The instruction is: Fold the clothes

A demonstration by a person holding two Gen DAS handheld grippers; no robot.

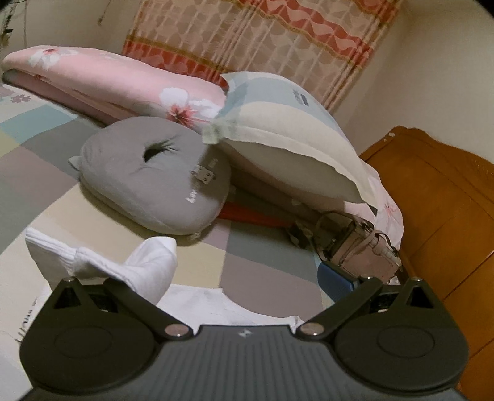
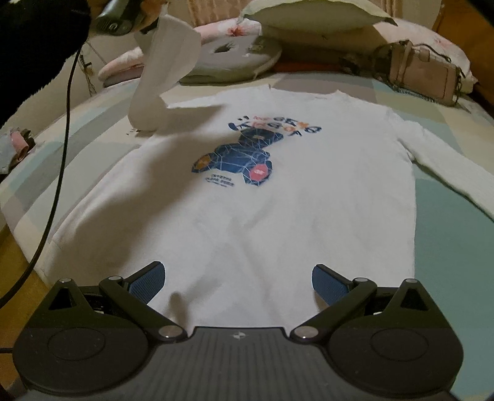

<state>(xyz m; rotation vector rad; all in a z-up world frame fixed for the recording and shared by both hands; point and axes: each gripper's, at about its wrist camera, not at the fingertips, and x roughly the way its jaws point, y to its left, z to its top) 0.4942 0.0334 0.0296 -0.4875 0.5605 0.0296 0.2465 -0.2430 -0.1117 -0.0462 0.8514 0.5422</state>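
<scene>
Bed: shirt flat, one sleeve lifted, seemingly by left gripper, grip unclear; right gripper open, empty; folding mostly left.

White shirt on bed: blue chest print with lettering above and small lines below, upside down from here, too blurred to read. Grey round cushion, far side: white word starting "LOV", rest unclear. Striped pillow: small dark label, illegible.

A checked bed bears a white shirt, pillows and a handbag.
</scene>
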